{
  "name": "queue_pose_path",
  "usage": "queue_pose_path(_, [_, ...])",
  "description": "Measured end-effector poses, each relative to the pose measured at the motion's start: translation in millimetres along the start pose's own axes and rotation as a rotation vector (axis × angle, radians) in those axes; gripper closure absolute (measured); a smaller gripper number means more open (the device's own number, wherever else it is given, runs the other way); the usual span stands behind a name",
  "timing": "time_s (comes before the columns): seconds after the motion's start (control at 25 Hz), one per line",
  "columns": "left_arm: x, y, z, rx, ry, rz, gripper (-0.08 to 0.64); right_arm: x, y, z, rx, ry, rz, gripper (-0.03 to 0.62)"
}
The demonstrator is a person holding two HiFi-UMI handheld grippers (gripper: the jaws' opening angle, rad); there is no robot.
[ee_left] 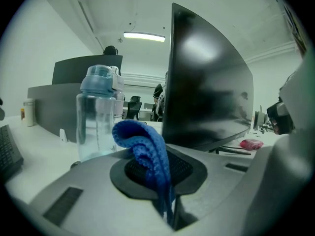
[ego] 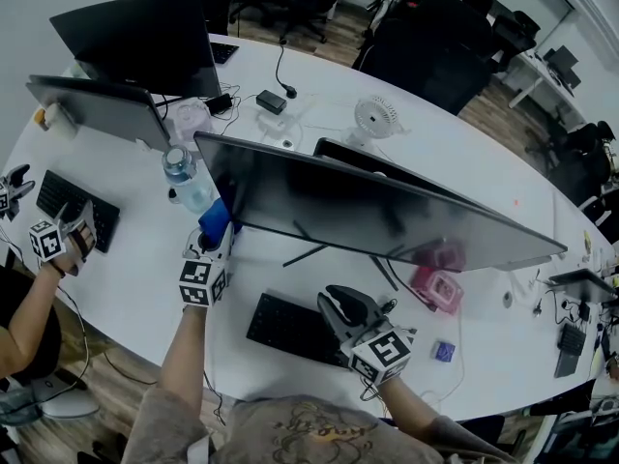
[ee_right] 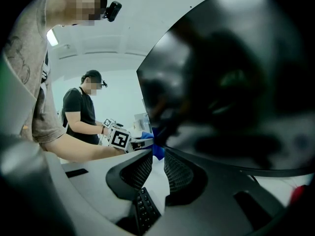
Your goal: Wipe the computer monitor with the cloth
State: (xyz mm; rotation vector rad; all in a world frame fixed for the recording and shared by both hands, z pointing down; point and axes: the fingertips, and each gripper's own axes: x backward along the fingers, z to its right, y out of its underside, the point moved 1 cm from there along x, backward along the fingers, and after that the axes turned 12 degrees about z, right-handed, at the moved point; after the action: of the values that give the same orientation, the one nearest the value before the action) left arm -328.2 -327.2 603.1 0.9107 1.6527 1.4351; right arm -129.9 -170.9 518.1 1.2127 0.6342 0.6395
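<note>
At the left, a clear water bottle (ego: 184,177) stands on the white bench (ego: 135,288). Just beside it, your left tongs (ego: 214,237) are clenched on the blue cloth (ego: 215,218). The cloth sticks out of them in a fold, close to the left edge of the dark monitor (ego: 368,211). I cannot tell if the cloth touches the screen. At the right, your right tongs (ego: 337,305) are released and hold nothing. They are above the black keyboard (ego: 280,327), in front of the monitor.
</note>
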Motion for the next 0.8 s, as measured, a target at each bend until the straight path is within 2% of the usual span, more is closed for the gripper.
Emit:
queue_pose_path(0.44, [0,-18,-1,-0.023,0.028,0.018,0.512,3,3,-4,-0.005,0.002,-0.003,0.525])
queue_pose_path(0.8, [3,-46,3,-0.05,0.047,0.058,0.512,7,2,-7,-0.005,0.001,0.001,0.525])
